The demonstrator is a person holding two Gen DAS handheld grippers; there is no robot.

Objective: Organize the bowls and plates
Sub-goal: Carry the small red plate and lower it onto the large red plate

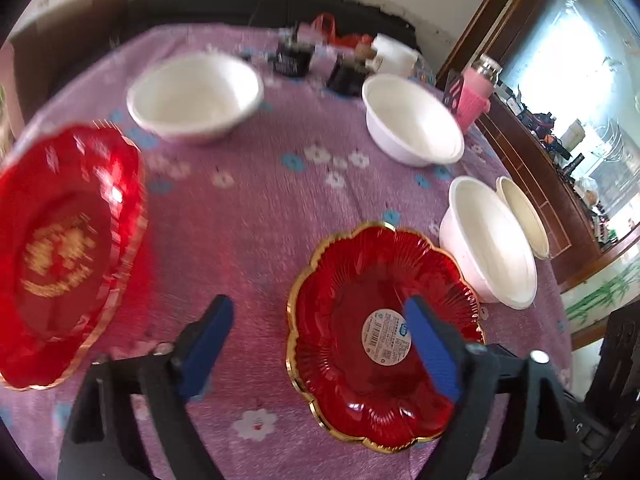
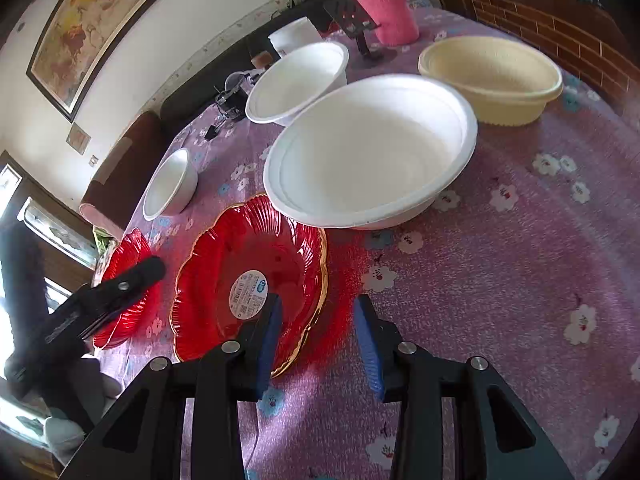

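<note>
Both your claws stand open over the red scalloped glass plate with the gold rim and round label (image 2: 248, 280).

Your right gripper (image 2: 318, 340) grips nothing: the plate's near rim lies just past its left pad, unpinched, near the table's (image 2: 520, 280) close edge. Your left gripper (image 1: 320, 344), jaws wide, hovers over the same plate's edge, also empty. Risk, as I judge it: a shallow bite on slick glass could let it slip and chip, or slide into the large white foam bowl (image 2: 372, 152) touching its far rim. The plate lies flat, face up; being near round, it has no clear long axis.
</note>
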